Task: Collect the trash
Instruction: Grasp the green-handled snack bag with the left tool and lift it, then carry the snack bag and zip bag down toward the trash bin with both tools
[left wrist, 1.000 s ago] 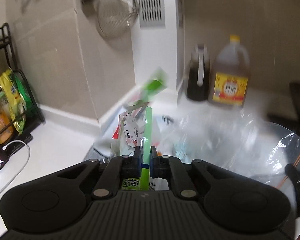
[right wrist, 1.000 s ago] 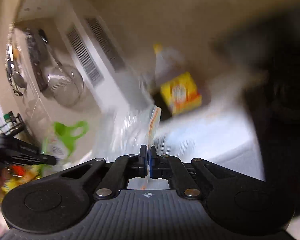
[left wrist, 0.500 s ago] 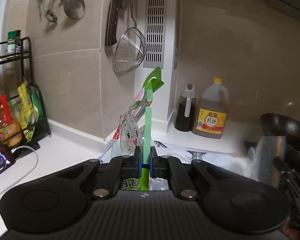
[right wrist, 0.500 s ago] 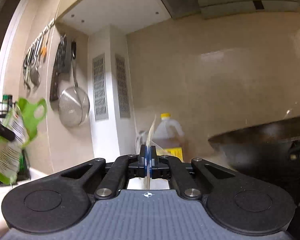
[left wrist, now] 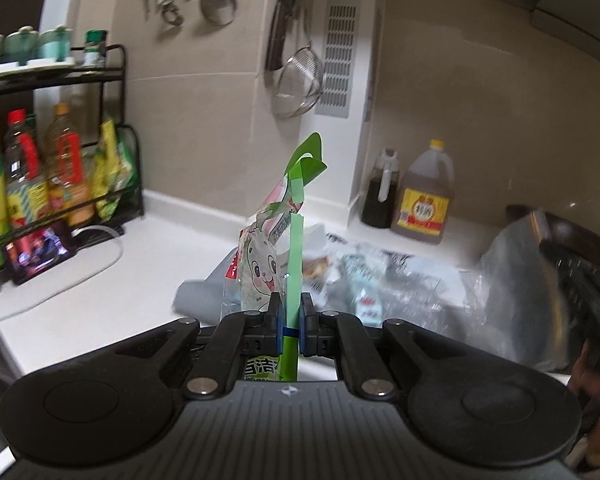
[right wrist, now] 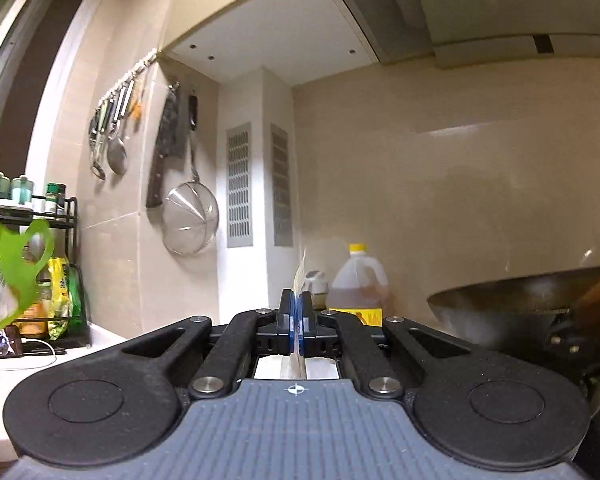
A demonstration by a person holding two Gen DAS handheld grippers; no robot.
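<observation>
In a tiled kitchen, the left gripper (left wrist: 290, 316) pinches a green-handled wrapper (left wrist: 294, 240) printed with a cartoon rabbit, holding it upright above the white counter (left wrist: 100, 280). Beyond it, a clear plastic bag (left wrist: 400, 276) holding scraps lies on the counter, near a jug of oil (left wrist: 424, 196) and a dark bottle (left wrist: 382, 188) against the wall. The right gripper (right wrist: 296, 316), tilted slightly upward, is pressed together on the thin edge of clear plastic film (right wrist: 298, 280). A wok (right wrist: 508, 304) sits to its right; a strainer (right wrist: 190, 220) hangs on the wall, and a rack (left wrist: 60, 152) of bottles stands at left.
</observation>
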